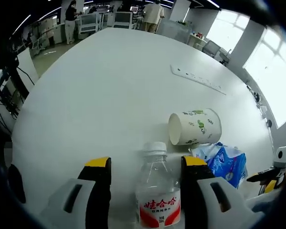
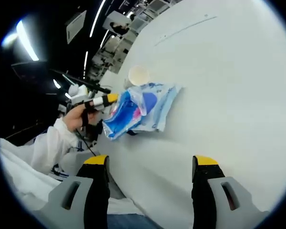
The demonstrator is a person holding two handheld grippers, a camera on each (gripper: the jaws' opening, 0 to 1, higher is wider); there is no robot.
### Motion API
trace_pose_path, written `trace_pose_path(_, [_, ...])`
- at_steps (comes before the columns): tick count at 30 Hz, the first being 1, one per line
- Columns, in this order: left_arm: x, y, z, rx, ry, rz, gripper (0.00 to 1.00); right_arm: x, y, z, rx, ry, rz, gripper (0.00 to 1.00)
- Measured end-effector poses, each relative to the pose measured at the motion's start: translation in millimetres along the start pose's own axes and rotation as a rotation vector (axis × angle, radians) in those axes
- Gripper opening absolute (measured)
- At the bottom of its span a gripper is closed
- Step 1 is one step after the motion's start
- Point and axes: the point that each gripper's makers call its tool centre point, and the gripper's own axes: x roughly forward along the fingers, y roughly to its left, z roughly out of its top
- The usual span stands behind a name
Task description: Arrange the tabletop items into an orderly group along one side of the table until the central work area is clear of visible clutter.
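A clear water bottle [image 1: 157, 195] with a white cap and red label stands between the jaws of my left gripper [image 1: 146, 164], which are open and wider than the bottle. Just beyond lies a paper cup [image 1: 195, 126] on its side, mouth facing left. A blue plastic packet [image 1: 226, 163] rests beside it. My right gripper [image 2: 151, 164] is open over bare table, nothing between its jaws. From there the packet [image 2: 138, 107] and cup [image 2: 138, 75] sit ahead near the table edge. A hand holds the left gripper [image 2: 107, 100] beside them.
A long white power strip [image 1: 198, 78] lies farther out on the round white table [image 1: 100, 95]. The right gripper [image 1: 269, 180] pokes in at the right edge. People and desks stand beyond the table's far end. The table edge [image 2: 109, 157] runs near my right jaws.
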Motion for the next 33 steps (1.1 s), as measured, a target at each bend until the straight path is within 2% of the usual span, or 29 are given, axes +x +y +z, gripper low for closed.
trace_pose_path(10, [8,-1.2,-3.7,0.029,0.046,0.034,0.49,1,-9,-0.5,0.038,-0.006,0.001,0.69])
trace_pose_path(23, [19,-6.0,-11.5,0.039,0.096,0.055,0.48,4,-15,-1.4,0.074,-0.004,0.026,0.68])
trace_pose_path(28, [21,-6.6,-9.8,0.061,0.098,0.068,0.47,3,-19,-0.8,0.091,-0.010,0.035,0.64])
trace_pose_path(33, [23,-4.5,-8.5,0.092,0.092,0.083,0.44,4,-18,3.5,0.114,-0.026,0.063,0.64])
